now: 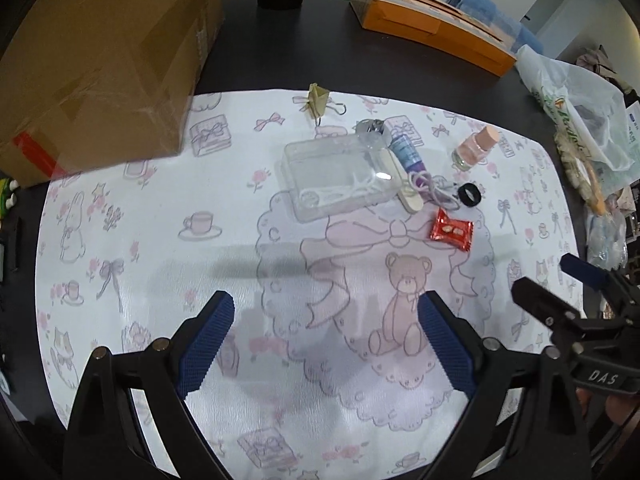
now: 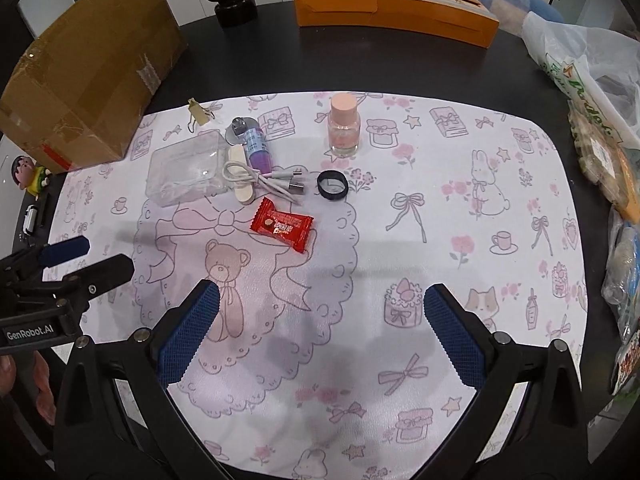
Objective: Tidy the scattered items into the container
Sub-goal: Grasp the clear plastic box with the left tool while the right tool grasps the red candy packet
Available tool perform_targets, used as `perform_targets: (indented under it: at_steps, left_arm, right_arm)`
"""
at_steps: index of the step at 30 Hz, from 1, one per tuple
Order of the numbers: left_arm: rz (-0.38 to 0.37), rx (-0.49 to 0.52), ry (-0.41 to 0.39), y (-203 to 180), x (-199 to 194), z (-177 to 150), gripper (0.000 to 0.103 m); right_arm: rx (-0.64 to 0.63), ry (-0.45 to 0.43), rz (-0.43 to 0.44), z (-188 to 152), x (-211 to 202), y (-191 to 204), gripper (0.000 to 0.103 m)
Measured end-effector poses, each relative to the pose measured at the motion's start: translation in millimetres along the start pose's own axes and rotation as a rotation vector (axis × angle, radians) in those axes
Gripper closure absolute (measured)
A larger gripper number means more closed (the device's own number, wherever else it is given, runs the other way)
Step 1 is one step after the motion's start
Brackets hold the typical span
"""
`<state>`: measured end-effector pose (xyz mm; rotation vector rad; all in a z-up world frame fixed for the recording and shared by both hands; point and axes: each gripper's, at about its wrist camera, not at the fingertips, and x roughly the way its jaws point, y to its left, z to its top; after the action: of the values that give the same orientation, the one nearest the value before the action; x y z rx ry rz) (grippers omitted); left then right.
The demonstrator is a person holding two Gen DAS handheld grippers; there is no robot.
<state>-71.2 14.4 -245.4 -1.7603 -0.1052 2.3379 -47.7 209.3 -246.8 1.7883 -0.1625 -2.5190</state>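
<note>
Both jaws gape wide, empty. Worth approaching the red foil candy packet (image 2: pixel 281 225) at eleven o'clock, pinching its crimped edges, beside the clear plastic box (image 2: pixel 185 171).

We see both wrist views looking forward and down over pastel-printed white mat (image 1: pixel 224 208), left view nearer; both share clear plastic box (image 2: pixel 186 172).

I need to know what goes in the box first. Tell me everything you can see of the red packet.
The red packet is a small, glossy foil-like wrapper with crimped ends and a light printed picture on its face. It looks sealed and lies flat on the patterned mat, nearer the grippers than the clear container and white cable. Nothing touches it; both grippers are away from it.
</note>
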Motion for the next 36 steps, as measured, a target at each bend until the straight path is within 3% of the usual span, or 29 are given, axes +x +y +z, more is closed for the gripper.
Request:
perform_targets:
  at_steps: [13, 21, 29, 32, 35, 36]
  left_arm:
    - [0.018, 0.028, 0.023, -11, 56, 54, 0.011]
    - [0.015, -0.004, 0.035, -12, 72, 64, 0.011]
    - [0.058, 0.009, 0.027, -15, 79, 69, 0.011]
    - [0.067, 0.023, 0.024, -16, 80, 70, 0.011]
    - [0.069, 0.028, 0.017, -15, 79, 68, 0.014]
    - [0.078, 0.030, 0.014, -15, 78, 68, 0.017]
  right_arm:
    - [-0.099, 0.066, -0.016, 26, 61, 13, 0.007]
    - [-0.125, 0.081, -0.025, 33, 78, 18, 0.009]
    - [-0.126, 0.068, -0.041, 38, 82, 25, 0.012]
    - [-0.125, 0.050, -0.041, 38, 78, 27, 0.023]
    - [-0.120, 0.037, -0.046, 38, 72, 26, 0.051]
    - [-0.118, 0.037, -0.050, 38, 71, 25, 0.069]
